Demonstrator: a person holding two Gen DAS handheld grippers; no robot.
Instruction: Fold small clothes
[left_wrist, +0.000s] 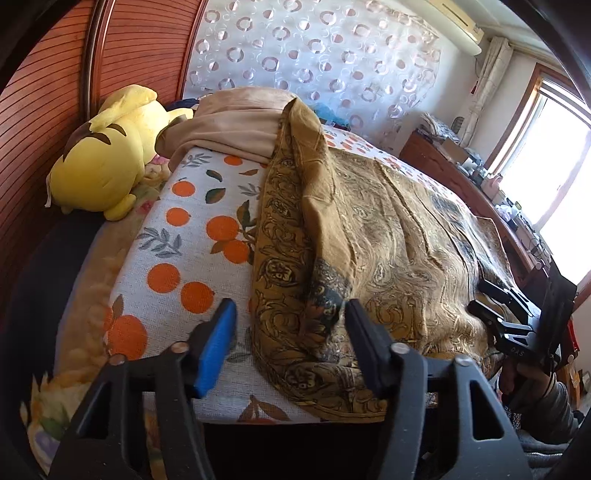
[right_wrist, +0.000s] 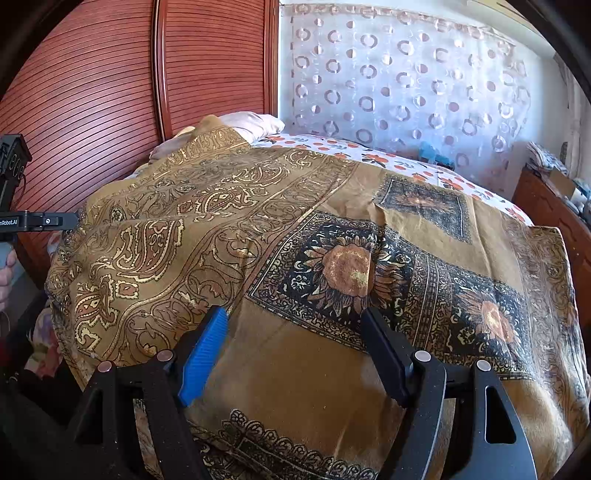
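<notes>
Left wrist view: the left gripper fills the bottom of the frame, its jaws apart, one blue pad on the left and a black one on the right. Between them lies the near edge of an ochre scarf with dark paisley print; the pads do not press on it. The scarf spreads from the centre to the right over a bed covered in a white sheet printed with oranges. One fold stands up in a peak at upper centre. A yellow plush lies at the left, beside a beige cloth. The right gripper shows at the right edge, jaws apart, over the scarf's far side.

Right wrist view: the right gripper sits at the bottom, jaws wide apart, empty, above the scarf, which covers most of the frame, flat, with sunflower squares at the centre and right. The left gripper enters at the left edge; its jaws cannot be judged here.
</notes>
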